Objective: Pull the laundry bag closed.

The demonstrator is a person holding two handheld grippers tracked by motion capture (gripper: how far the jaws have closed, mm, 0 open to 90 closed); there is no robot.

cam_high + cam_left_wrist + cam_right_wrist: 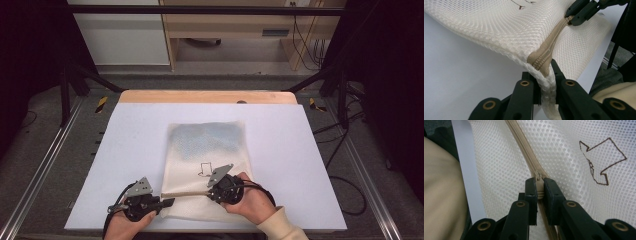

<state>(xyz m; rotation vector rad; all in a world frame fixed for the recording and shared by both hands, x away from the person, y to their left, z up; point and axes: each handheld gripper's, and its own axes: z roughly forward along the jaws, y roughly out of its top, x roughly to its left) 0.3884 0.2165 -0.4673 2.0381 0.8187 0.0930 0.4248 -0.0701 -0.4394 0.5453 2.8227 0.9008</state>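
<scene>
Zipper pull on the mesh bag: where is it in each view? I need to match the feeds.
High view: zipper pull low centre, at the right gripper, on the mesh bag.
Left gripper view: top right, held between the far gripper's jaws.
Right gripper view: centre, clamped between the jaws.
Shared landmark: the tan zipper tape leading to the pull.

Both hands come in low at the near edge. The left tool (167,202) points right, jaws clamped. The right tool (209,184), in the right hand (247,200), points left, jaws pinched nearly together, apparently gripping.
</scene>
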